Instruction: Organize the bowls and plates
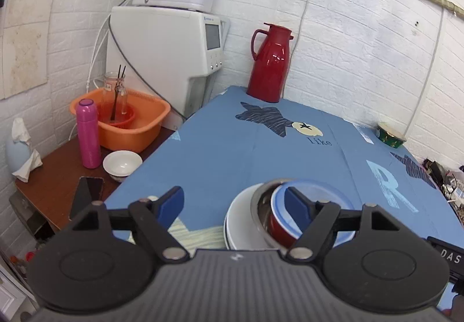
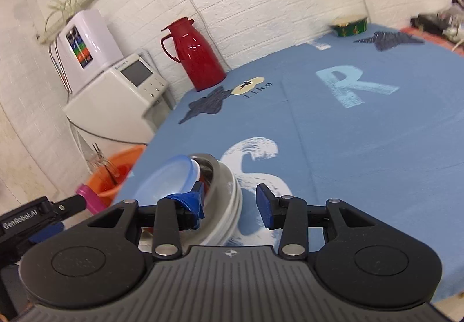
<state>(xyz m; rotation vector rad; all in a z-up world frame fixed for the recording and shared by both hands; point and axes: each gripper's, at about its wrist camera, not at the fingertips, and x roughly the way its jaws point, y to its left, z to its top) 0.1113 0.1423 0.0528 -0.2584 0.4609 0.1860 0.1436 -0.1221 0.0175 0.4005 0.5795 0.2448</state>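
Observation:
A nested stack stands on the blue tablecloth (image 1: pixel 232 142) near its front edge: a white plate (image 1: pixel 239 226) at the bottom, then a steel bowl (image 1: pixel 259 203), a red bowl (image 1: pixel 277 227) and a clear blue-rimmed bowl (image 1: pixel 316 191) tilted on top. My left gripper (image 1: pixel 235 206) is open just left of the stack, its right finger in front of the bowls. In the right wrist view the stack shows as the blue-rimmed bowl (image 2: pixel 165 180), steel bowl (image 2: pixel 216 174) and white plate (image 2: pixel 233 200). My right gripper (image 2: pixel 230 201) is open, its fingers either side of the stack's near rim, holding nothing.
A small white bowl (image 1: pixel 121 162) sits on the brown side table beside a pink bottle (image 1: pixel 88 133), a phone (image 1: pixel 87 194) and an orange basin (image 1: pixel 133 125). A red thermos (image 1: pixel 271 61) and a green bowl (image 1: pixel 390 135) stand at the table's far side.

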